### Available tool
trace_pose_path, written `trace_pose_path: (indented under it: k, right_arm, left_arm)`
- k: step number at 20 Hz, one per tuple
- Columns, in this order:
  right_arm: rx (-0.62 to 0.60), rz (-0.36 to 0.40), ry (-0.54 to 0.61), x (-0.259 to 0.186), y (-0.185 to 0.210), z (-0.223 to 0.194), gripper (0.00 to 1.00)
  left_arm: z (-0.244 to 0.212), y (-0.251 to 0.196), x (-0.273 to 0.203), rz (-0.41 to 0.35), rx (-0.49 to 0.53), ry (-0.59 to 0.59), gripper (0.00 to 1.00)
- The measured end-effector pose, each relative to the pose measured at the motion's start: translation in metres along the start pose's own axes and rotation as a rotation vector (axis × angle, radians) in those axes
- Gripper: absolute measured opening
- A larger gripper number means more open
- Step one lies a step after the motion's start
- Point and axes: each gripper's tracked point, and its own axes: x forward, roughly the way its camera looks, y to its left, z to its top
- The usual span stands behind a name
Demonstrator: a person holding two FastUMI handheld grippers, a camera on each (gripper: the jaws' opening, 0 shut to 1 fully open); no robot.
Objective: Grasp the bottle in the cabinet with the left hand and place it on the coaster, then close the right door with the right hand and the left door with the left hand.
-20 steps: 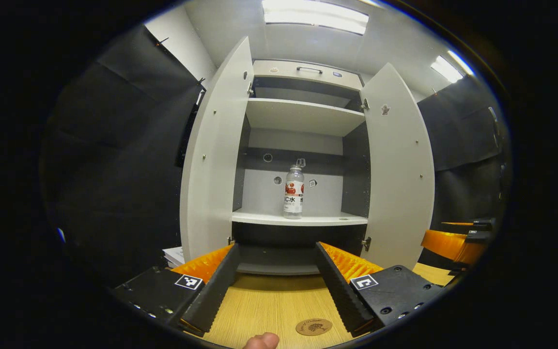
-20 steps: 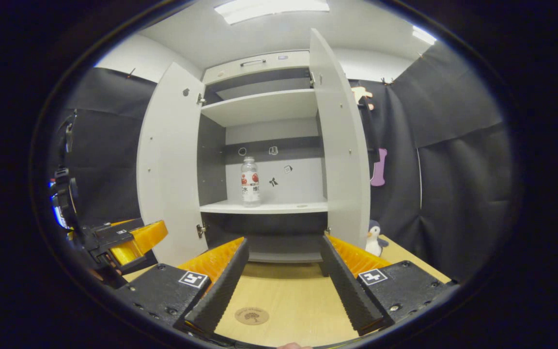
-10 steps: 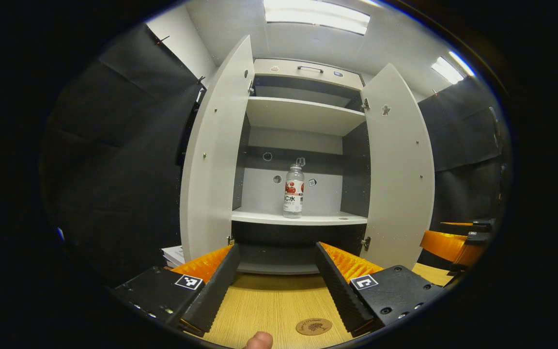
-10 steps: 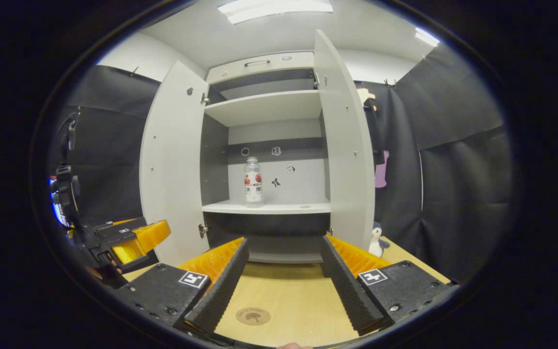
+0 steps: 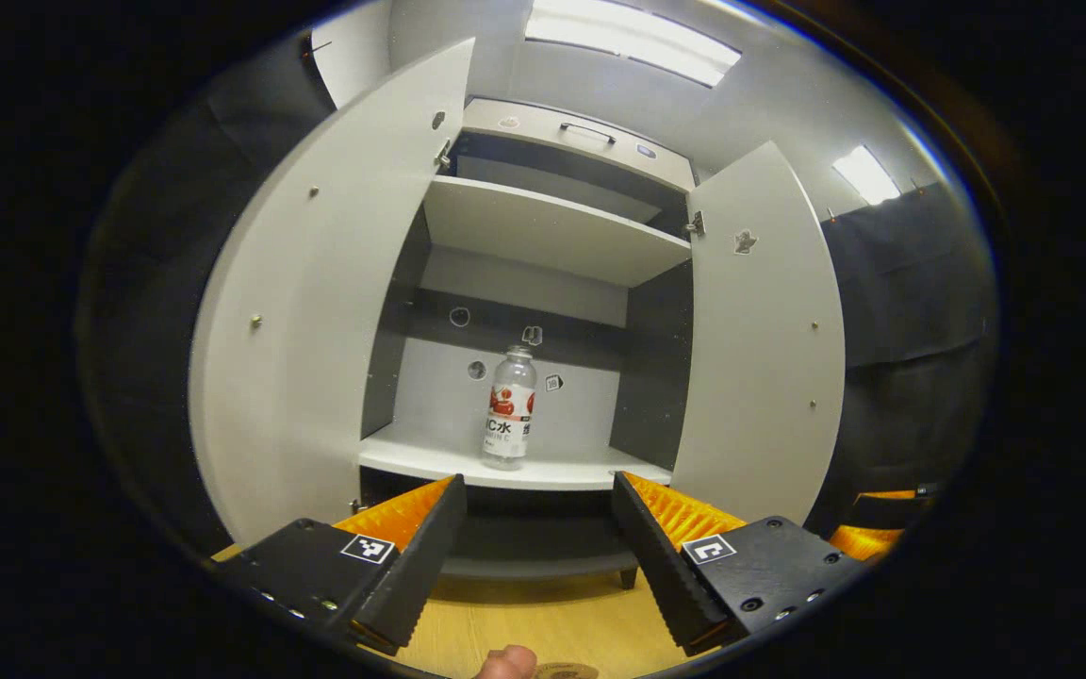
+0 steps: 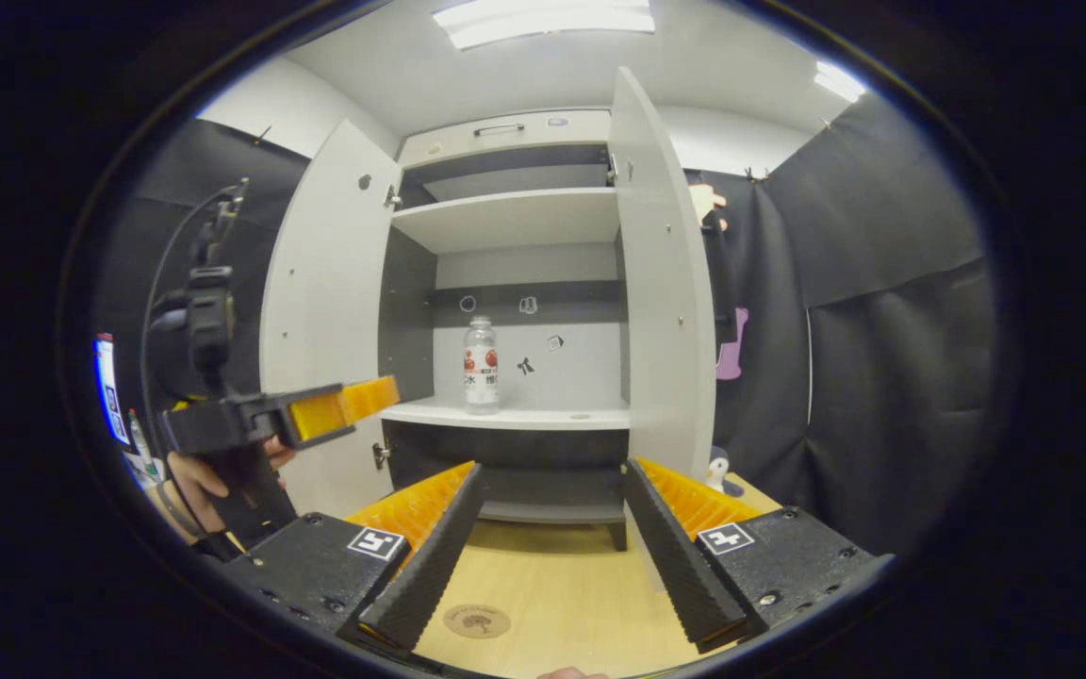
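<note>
Bottle (image 5: 510, 407): clear plastic, cylindrical, printed label round the middle, upright with cap up and long axis vertical; stands on the lower shelf (image 5: 430, 462) of the cabinet (image 6: 505, 203), toward the left half, apart from the walls. Cabinet: pale flat panels, dark inner sides, small stickers on the back panel; left door (image 5: 317, 311) and right door (image 5: 755, 349) both swung wide open. Left hand-held gripper (image 5: 535, 514): released, ribbed fingers spread with nothing between them, pointing at the shelf edge below the bottle; in the right gripper view it (image 6: 359, 404) hangs raised in front of the left door, gripped by a hand (image 6: 213, 471). Against the earlier frames it has come up and nearer the cabinet: the bottle looms larger, the bench has nearly dropped out of the left gripper view. Right hand-held gripper (image 6: 552, 509): released, fingers apart, empty, over the bench (image 6: 562, 585), much where it was. Bench: light wood grain. Coaster (image 6: 476, 621): round, flat, brown, on the bench near the front edge, well apart from the bottle. Small penguin toy (image 6: 717, 469) beside the right door's foot.
</note>
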Motion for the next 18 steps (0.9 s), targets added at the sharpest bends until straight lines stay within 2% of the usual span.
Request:
trace_pose_path:
  k: [1,2,3,4,5,7,8,9,10,12,13,18]
  right_arm:
    - [-0.003,-0.013,-0.002,-0.001,-0.004,-0.001,0.98]
    - [-0.003,-0.022,0.000,-0.002,-0.007,-0.001,0.98]
    - [-0.001,-0.031,0.003,-0.003,-0.010,-0.002,0.93]
    - [0.002,-0.043,0.004,-0.004,-0.013,-0.002,0.98]
    - [0.004,-0.057,0.004,-0.003,-0.016,-0.001,0.93]
    - [0.002,-0.086,0.007,-0.003,-0.023,-0.003,0.93]
    - [0.000,-0.100,0.008,-0.002,-0.026,-0.003,0.98]
    - [-0.005,-0.113,0.008,0.000,-0.030,-0.002,0.98]
    - [-0.008,-0.125,0.008,0.000,-0.034,-0.001,0.93]
    - [-0.009,-0.144,0.007,-0.004,-0.044,-0.002,0.94]
    - [-0.008,-0.158,0.010,-0.005,-0.049,-0.005,0.98]
    - [0.011,-0.209,0.000,-0.007,-0.063,-0.006,0.98]
  left_arm:
    - [0.005,0.002,0.019,-0.003,0.015,-0.003,0.95]
    - [0.008,0.005,0.040,0.002,0.031,-0.003,0.99]
    - [0.008,0.008,0.060,0.004,0.043,0.005,0.99]
    - [0.008,0.010,0.080,0.008,0.054,0.013,0.95]
    - [0.007,0.014,0.099,0.014,0.064,0.021,0.95]
    - [0.006,0.021,0.136,0.031,0.086,0.038,0.95]
    - [0.003,0.025,0.152,0.041,0.096,0.053,0.95]
    - [-0.001,0.028,0.165,0.052,0.107,0.064,0.95]
    - [-0.002,0.031,0.179,0.063,0.117,0.069,0.95]
    - [-0.009,0.038,0.205,0.082,0.138,0.088,0.95]
    - [-0.012,0.042,0.214,0.091,0.144,0.100,0.95]
    - [-0.017,0.058,0.252,0.134,0.151,0.109,0.95]
